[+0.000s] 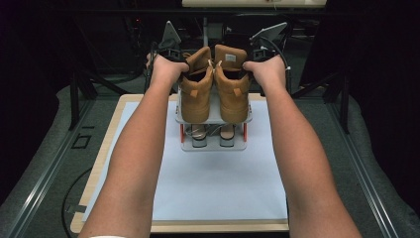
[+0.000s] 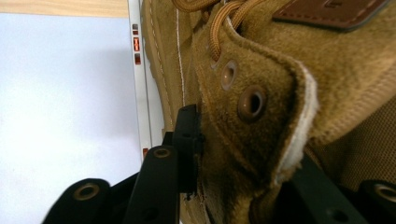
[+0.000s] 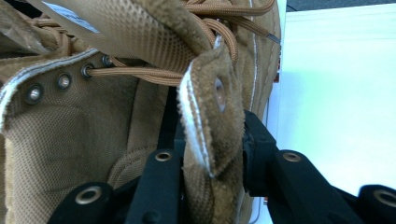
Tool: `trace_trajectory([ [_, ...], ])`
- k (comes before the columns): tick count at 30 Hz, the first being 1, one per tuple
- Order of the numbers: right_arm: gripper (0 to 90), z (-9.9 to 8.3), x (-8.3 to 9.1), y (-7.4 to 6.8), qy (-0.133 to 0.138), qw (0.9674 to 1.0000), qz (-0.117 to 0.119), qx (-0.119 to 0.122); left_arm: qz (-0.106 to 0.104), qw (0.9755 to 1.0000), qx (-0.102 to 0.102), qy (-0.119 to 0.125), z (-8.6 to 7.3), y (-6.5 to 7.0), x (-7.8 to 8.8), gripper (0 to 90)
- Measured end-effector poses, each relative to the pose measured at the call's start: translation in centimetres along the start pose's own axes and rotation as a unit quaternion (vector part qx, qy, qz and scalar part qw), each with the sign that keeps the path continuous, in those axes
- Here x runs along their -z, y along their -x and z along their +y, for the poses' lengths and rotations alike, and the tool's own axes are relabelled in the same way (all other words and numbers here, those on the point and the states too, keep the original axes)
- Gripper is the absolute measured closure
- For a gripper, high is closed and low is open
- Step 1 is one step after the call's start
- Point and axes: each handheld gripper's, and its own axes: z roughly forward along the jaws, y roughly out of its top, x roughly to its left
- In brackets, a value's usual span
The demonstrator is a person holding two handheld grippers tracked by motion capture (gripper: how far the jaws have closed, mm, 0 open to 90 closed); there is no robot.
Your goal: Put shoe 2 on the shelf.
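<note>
While tongs [image 2: 233, 154] clamp collars, both boots [image 1: 213, 89] look tan suede w/ laces.

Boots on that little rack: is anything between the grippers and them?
Nothing visible. The left gripper is clamped on the left boot's collar edge, and the right gripper is clamped on the right boot's collar. Both boots are over the rack's top shelf.

- The pale blue mat [image 1: 218, 188] on the wood-edged counter [image 1: 99, 163] lies bare between the two forearms, leaving open room there.
- The small white two-tier shoe rack [image 1: 214, 144] stands at the mat's far end, blocking the middle.
- Two tan suede lace-up boots [image 1: 214, 91] crowd its top shelf, side by side.
- Dark metal frame bars [image 1: 74, 99] flank the counter on both sides.
</note>
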Motion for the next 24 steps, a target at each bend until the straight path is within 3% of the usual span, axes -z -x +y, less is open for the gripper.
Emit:
trace_trajectory([
  [11, 59.5, 0.1, 1.1, 0.0, 0.011, 0.9999, 0.01, -0.006, -0.015, 0.9996, 0.014, 0.022, -0.2, -0.6, 1.0, 54.6],
  [24, 55.4, 0.0, 2.5, -0.4, 0.011, 0.9998, -0.004, 0.015, -0.003, 0.9997, -0.001, 0.023, -0.3, -0.1, 2.6, 52.7],
])
